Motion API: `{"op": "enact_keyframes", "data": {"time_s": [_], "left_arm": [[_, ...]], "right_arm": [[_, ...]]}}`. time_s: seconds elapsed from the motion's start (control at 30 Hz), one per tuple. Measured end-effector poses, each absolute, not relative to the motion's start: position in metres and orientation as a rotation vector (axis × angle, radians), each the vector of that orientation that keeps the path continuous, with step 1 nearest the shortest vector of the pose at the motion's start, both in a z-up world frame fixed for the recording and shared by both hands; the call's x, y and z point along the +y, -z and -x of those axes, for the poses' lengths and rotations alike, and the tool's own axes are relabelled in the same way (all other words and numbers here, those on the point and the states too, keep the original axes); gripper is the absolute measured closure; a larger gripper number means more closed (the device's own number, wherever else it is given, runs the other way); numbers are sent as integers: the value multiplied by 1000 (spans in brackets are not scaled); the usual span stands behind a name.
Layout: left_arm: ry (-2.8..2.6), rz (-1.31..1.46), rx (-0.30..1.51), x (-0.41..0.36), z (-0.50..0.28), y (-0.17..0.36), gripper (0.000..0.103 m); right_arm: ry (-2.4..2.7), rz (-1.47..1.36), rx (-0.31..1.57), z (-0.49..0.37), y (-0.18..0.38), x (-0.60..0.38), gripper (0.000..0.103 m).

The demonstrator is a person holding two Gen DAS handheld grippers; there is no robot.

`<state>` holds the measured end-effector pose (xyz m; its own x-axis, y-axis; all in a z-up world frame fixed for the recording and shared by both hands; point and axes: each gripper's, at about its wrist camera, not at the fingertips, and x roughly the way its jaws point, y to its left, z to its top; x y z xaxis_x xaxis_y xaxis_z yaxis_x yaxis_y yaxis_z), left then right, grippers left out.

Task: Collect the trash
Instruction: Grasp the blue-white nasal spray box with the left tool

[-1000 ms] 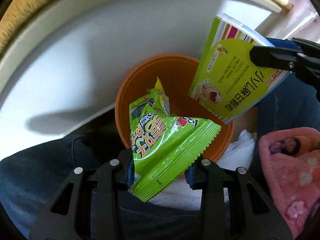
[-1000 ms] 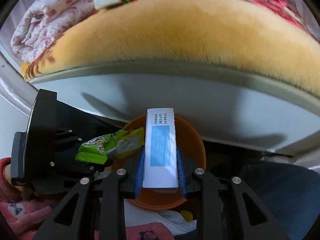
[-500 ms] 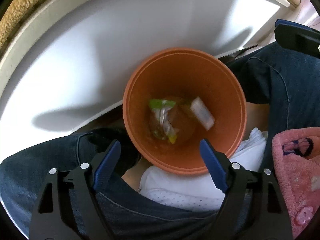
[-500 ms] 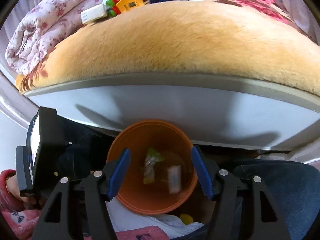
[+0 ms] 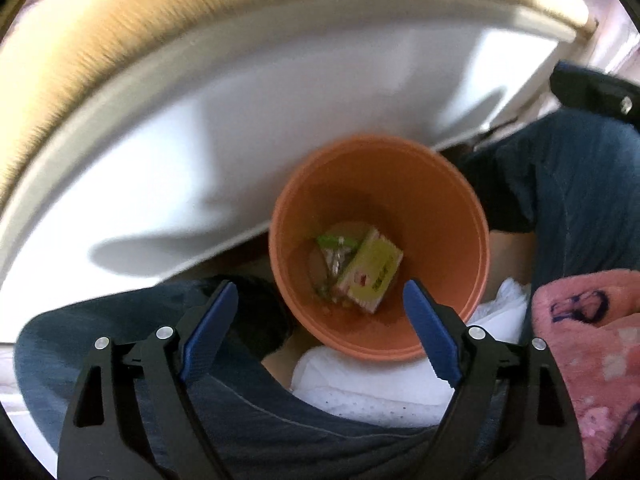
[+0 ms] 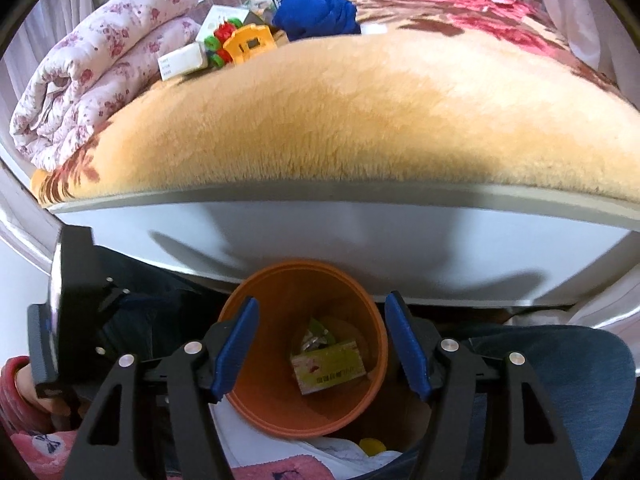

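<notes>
An orange bin [image 5: 452,216] stands between the person's legs, below the bed edge; it also shows in the right wrist view [image 6: 264,396]. At its bottom lie a green-yellow carton [image 5: 370,276] and a green snack wrapper [image 5: 334,246]; the right wrist view shows the carton [image 6: 330,366] and the wrapper [image 6: 316,336] too. My left gripper [image 5: 320,332] is open and empty above the bin's near rim. My right gripper [image 6: 322,346] is open and empty above the bin.
A tan plush blanket [image 6: 360,120] covers the bed above a white bed frame [image 6: 360,232]. On the bed lie a floral quilt [image 6: 92,76], a colourful toy [image 6: 240,42], a white box [image 6: 180,62] and blue cloth [image 6: 316,14]. Jeans-clad legs [image 5: 576,200] flank the bin.
Both grippers opened and let go: the snack wrapper and the carton dropped into the bin. Both grippers have since risen, with more of the bed in view.
</notes>
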<state>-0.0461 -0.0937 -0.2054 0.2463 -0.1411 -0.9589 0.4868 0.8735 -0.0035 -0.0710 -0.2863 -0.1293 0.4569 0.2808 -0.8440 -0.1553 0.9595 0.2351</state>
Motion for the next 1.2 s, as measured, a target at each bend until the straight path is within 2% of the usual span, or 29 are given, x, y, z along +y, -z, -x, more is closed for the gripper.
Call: {"op": "enact_keyframes", "data": {"time_s": [0.27,0.33,0.47,0.73,1.0,1.03,1.1,1.17,1.2], "left_arm": [[408,-139,1020,-60,14,115,20],[374,-106,963,-54,-3,92,14],[316,-49,913,-50,-50,59,13],[193,77,991,-52,-164,32,13],[90,111,1195,-57,-212,69,13],[84,119,1212,-57,-213,74,14],[81,128,1220,-56,-212,80,30],[93,117,1198,-58,-205,80,37],[94,112,1190,-58,-204,79,37]], "right_arm": [[-273,-124,1001,73,108,-288,35],[-278,-127,997,73,107,-286,35],[-290,-124,992,75,106,-282,35],[-296,-118,981,80,105,-276,35],[-284,-139,976,81,105,-283,35],[-285,-140,975,82,105,-283,35],[-284,-138,973,82,105,-284,35],[-284,-141,974,82,105,-284,35],[-283,-142,974,82,105,-285,35]]}}
